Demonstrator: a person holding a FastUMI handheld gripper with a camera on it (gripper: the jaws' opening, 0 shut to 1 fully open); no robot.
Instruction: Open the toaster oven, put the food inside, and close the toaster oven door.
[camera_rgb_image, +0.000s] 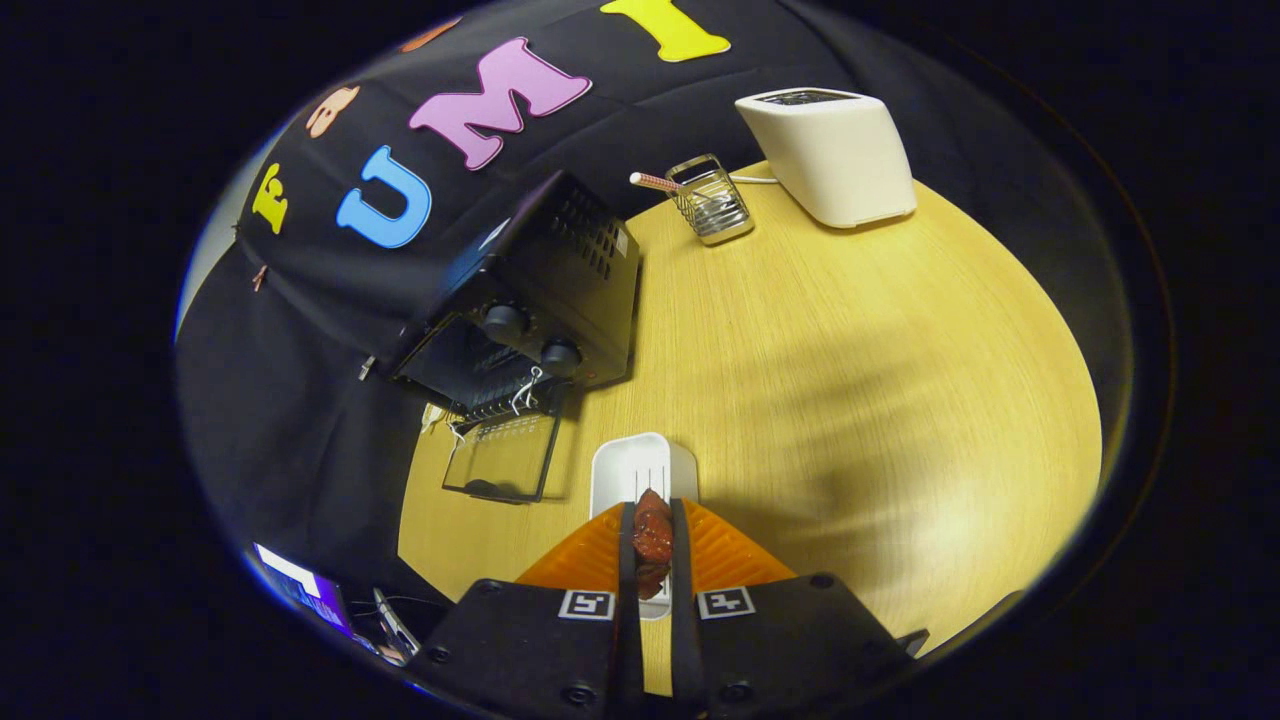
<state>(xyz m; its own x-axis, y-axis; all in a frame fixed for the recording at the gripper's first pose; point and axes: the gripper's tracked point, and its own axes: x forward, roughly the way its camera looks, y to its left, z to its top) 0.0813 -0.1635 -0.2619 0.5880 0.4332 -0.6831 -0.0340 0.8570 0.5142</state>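
The jaws were clamped on the reddish-brown piece of food, held above the white tray at the lower middle of the frame, evidently lifted clear for carrying. Up and left of them the black toaster oven stood on the tabletop with its glass door already dropped open toward the tray, leaving the food a short, unobstructed path inside.

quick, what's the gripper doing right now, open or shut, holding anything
gripper: shut on the piece of food, held between both fingers above the white tray, with the toaster oven door already open.
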